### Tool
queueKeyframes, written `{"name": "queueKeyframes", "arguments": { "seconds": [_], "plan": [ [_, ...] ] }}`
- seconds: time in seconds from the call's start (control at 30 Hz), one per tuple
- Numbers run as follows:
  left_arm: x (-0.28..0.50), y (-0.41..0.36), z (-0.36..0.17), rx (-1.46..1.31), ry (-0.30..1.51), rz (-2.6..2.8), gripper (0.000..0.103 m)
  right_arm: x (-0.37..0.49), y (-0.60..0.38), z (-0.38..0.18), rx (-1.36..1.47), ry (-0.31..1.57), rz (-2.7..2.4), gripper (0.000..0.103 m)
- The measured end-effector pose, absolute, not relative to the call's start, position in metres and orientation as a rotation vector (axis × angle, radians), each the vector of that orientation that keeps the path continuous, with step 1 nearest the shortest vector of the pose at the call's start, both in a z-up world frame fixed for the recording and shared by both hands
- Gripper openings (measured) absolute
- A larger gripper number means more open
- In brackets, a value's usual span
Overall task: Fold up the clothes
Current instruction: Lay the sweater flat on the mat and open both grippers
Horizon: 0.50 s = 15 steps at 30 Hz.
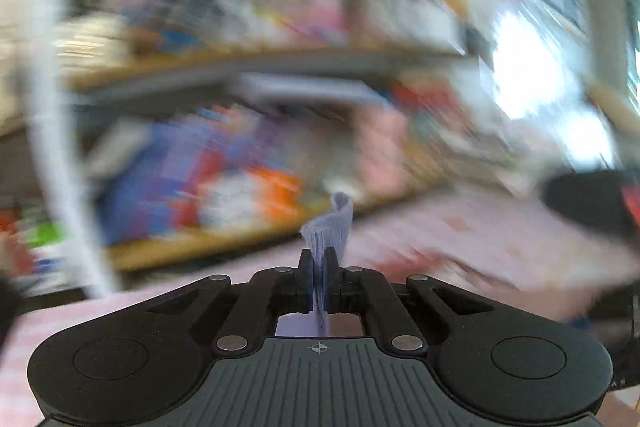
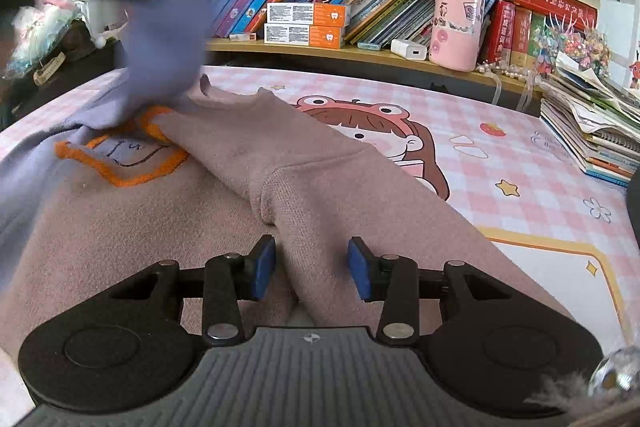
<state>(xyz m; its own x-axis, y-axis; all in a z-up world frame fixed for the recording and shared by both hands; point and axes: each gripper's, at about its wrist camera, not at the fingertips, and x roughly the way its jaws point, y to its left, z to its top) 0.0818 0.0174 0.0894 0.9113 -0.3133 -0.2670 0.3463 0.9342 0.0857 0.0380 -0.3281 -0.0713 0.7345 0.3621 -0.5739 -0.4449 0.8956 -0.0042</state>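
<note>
— Sweater [image 2: 132,227], mauve knit with lavender sleeves and an orange-outlined patch [image 2: 120,159]: where is it now?

— Spread on the pink checked mat [image 2: 520,155], in front of the bookshelf [image 2: 320,7]. One mauve fold runs diagonally across the body, and its lower end lies between my right fingers.

— Are you holding that fold?

— No. My right gripper [image 2: 312,267] stands wide, blue pads [image 2: 264,267] on either side of the ridge and not pressing it. My left gripper [image 1: 319,263] is pinched tight on a strip of lavender ribbed cloth [image 1: 332,227], probably a cuff or hem. In the right view that lavender sleeve [image 2: 164,39] is lifted above the mat, blurred.

— How far along is the folding?

— Early to middle, I judge. One side looks laid over the body; the lavender sleeve is in the air and not yet laid down. The lower half is not doubled up, as far as I can see.
</note>
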Motion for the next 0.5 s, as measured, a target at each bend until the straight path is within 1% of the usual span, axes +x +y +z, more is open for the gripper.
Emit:
{"name": "queueKeyframes", "arguments": {
  "seconds": [0.07,0.13,0.27,0.37,0.47,0.5],
  "plan": [
    [0.063,0.076,0.102,0.115,0.224,-0.185,0.004,0.039,-0.327,-0.071,-0.148,0.599,0.442,0.038],
    [0.048,0.129,0.102,0.149,0.236,0.002,0.004,0.041,-0.326,-0.071,-0.141,0.6,0.437,0.038],
    [0.026,0.212,0.078,0.181,0.332,0.273,0.004,0.051,-0.323,-0.069,-0.132,0.611,0.402,0.029],
    [0.02,0.25,0.053,0.189,0.405,0.383,0.004,0.059,-0.316,-0.067,-0.153,0.624,0.374,0.028],
    [0.023,0.272,0.029,0.185,0.466,0.436,0.004,0.069,-0.31,-0.066,-0.174,0.636,0.35,0.028],
    [0.024,0.276,0.022,0.188,0.485,0.46,0.011,0.072,-0.309,-0.066,-0.177,0.64,0.343,0.028]
  ]
}}
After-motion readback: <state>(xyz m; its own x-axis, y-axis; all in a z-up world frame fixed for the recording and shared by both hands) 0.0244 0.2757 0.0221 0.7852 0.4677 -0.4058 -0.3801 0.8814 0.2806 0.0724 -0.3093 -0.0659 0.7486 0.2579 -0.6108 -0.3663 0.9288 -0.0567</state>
